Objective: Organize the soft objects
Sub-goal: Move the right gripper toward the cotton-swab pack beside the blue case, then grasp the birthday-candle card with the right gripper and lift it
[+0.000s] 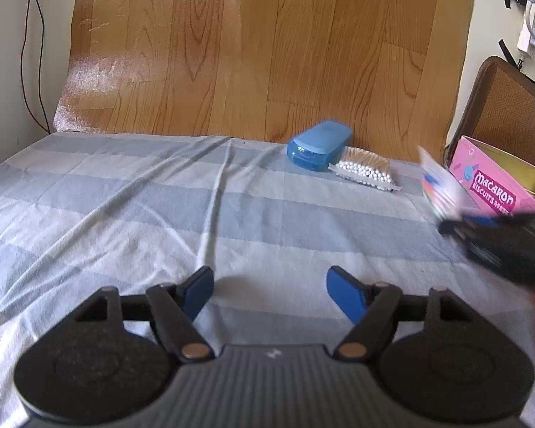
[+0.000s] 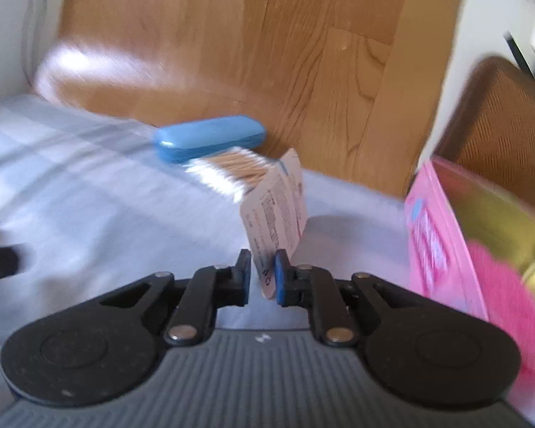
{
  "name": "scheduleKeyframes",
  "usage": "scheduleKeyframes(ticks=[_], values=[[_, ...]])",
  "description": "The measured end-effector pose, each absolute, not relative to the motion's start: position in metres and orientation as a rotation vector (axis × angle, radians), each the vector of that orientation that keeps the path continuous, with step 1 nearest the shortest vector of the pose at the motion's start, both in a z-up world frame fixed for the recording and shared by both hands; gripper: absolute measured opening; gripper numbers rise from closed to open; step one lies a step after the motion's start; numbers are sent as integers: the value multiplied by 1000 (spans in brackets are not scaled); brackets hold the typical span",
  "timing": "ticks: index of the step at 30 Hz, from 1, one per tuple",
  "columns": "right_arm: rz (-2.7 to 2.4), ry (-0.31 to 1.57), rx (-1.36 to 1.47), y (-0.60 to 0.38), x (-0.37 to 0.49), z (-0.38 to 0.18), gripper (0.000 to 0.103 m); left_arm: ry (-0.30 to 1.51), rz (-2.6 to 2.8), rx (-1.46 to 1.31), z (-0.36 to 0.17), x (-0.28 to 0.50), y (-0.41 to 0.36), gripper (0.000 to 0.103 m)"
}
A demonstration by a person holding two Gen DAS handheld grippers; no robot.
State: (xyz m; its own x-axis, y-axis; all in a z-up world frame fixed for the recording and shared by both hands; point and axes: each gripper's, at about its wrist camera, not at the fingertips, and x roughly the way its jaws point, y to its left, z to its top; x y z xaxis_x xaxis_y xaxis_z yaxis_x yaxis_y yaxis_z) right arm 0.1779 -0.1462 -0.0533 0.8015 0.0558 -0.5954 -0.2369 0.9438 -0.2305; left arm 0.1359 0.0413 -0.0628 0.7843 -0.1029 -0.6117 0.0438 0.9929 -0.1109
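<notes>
A small printed packet [image 2: 276,207] is being gripped at its lower edge between the blue pads of the right gripper [image 2: 262,276], whose jaws are drawn nearly together on it. The packet is being held upright above the striped blue-and-white cloth [image 1: 160,214], clear of its surface. In the left wrist view the same packet [image 1: 440,185] is being seen blurred, just in front of the pink biscuit box [image 1: 495,189].

The left gripper [image 1: 269,294] is being held over the cloth with its jaws standing well apart; nothing is being held between them.

A blue case [image 1: 319,144] is being rested at the far edge of the cloth, against the wood-patterned backing [image 1: 249,53]. A clear pack of cotton swabs [image 1: 365,173] is lying beside it, touching or nearly so. The pink box is standing open at the right edge, with a gold lining and something bright pink [image 2: 506,285] showing inside; what that item is cannot be told. A brown chair back [image 1: 509,107] is being seen behind the box.
</notes>
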Motion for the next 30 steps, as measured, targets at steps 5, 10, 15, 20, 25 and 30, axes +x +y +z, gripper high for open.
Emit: scheduleKeyframes(ticks=[5,10,15,20,25,30], values=[[324,655,60,-187,90,-33,15,649,-123,-95,-61,133,41,77],[367,720,462,-257,14,-41,14,706,-196,-75,-62,130,27,77],[321,745,709,-311,-36,-65,10,736,-402,-118,-52,109,-16,77],[201,684,541,-322,-60,-46,33,796,-589,-66,-43,91,-76,75],[188,636,394,-322,-77,-43,32,946,-720,-105,-50,86,-116,73],[154,604,302,-319,-86,-43,65,1039,-767,-150,-59,85,-133,74]])
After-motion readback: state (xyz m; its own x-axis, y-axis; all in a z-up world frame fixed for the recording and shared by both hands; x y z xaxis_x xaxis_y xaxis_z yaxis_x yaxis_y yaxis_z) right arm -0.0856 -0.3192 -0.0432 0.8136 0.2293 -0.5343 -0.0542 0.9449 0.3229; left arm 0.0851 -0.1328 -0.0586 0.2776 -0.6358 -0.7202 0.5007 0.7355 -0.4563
